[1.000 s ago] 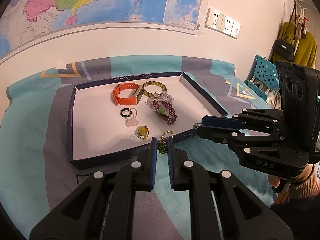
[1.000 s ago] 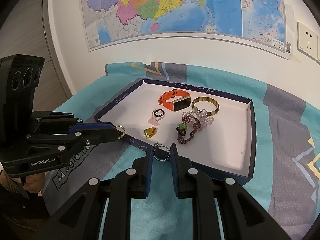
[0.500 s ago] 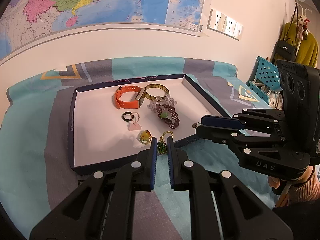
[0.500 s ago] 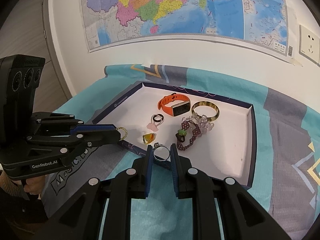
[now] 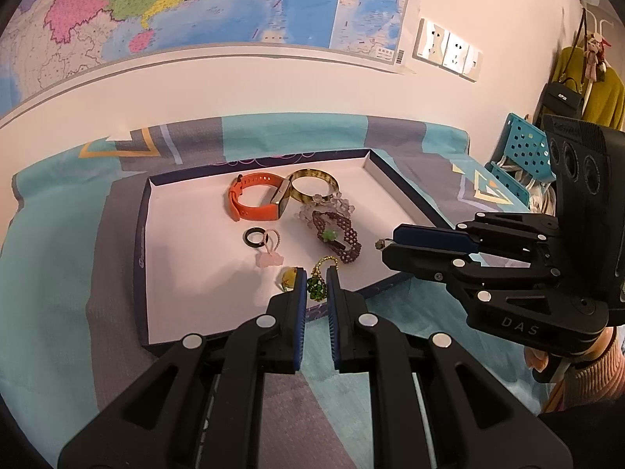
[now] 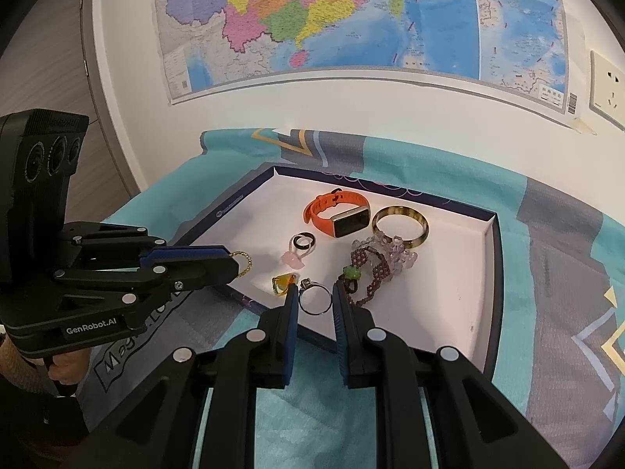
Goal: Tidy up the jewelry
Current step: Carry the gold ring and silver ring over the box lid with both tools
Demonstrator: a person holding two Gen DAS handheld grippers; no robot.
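Note:
A shallow navy tray [image 5: 145, 211] with a white floor lies on the cloth and holds an orange watch [image 5: 256, 200], an amber bangle [image 5: 314, 187], a purple beaded bracelet [image 5: 339, 236], a black ring [image 5: 254, 237], a pink charm and a yellow ring [image 5: 288, 277]. My left gripper [image 5: 316, 287] is shut on a green bead charm with a gold chain [image 5: 317, 283], above the tray's near edge. My right gripper [image 6: 315, 300] is shut on a silver ring [image 6: 315, 299], over the tray's near rim [image 6: 250, 304]. Each gripper shows in the other's view.
A teal and grey patterned cloth [image 5: 58, 273] covers the table. A wall with a map [image 6: 351, 19] and sockets [image 5: 447, 52] stands behind. A blue perforated basket [image 5: 523, 156] and hanging clothes stand at the far right.
Both grippers have moved slightly forward toward the tray, each still holding its piece. The jewelry in the tray has not moved.

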